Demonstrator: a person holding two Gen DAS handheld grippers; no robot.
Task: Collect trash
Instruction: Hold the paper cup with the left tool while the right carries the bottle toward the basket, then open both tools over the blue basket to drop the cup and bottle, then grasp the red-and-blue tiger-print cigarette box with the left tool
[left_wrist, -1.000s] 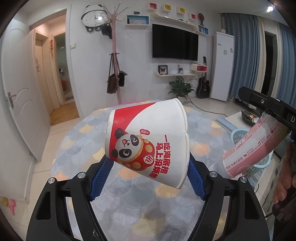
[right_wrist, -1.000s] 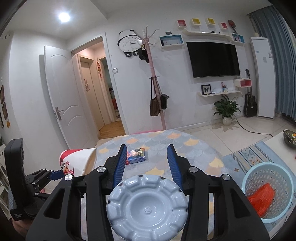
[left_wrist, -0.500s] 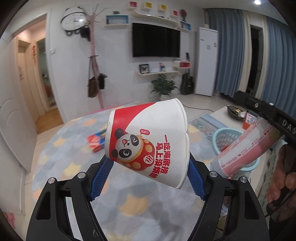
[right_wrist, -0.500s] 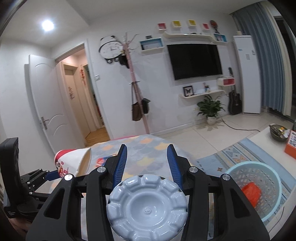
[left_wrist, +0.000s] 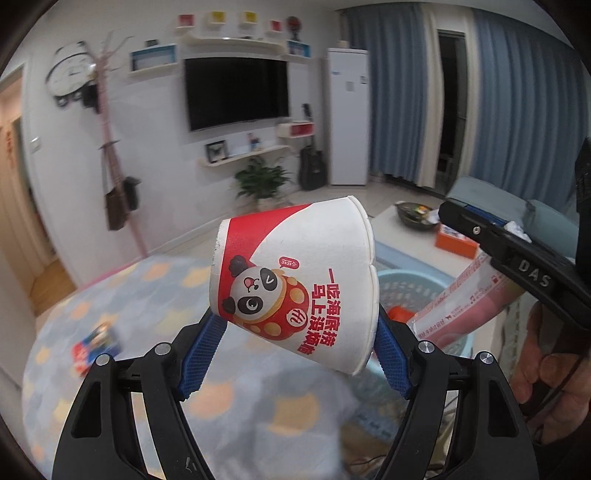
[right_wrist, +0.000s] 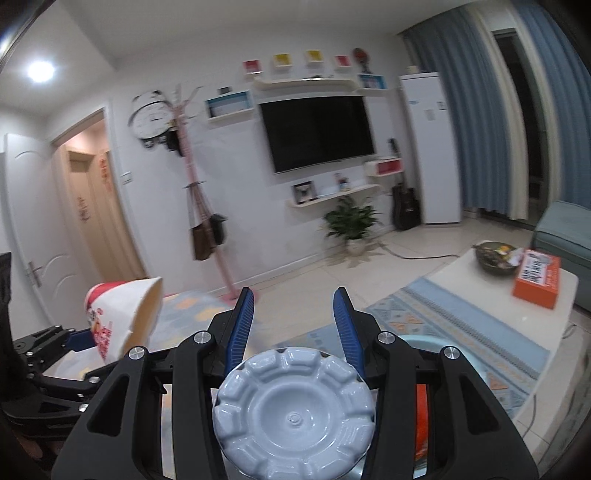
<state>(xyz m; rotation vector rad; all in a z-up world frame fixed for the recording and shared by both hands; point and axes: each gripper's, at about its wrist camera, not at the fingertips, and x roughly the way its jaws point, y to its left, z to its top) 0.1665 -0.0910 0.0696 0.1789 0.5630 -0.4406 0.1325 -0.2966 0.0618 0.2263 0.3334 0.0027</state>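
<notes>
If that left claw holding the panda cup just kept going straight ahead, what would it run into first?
Probably the blue laundry-style basket just past the paper cup: its rim shows right behind the cup, beyond the edge of the patterned table. Depth is hard to judge here, so the left gripper might pass over it.

Each hand-held gripper (left_wrist: 295, 354) is black with ribbed blue pads (left_wrist: 197, 354), silver screws and, seemingly, "DAS" lettering.
</notes>
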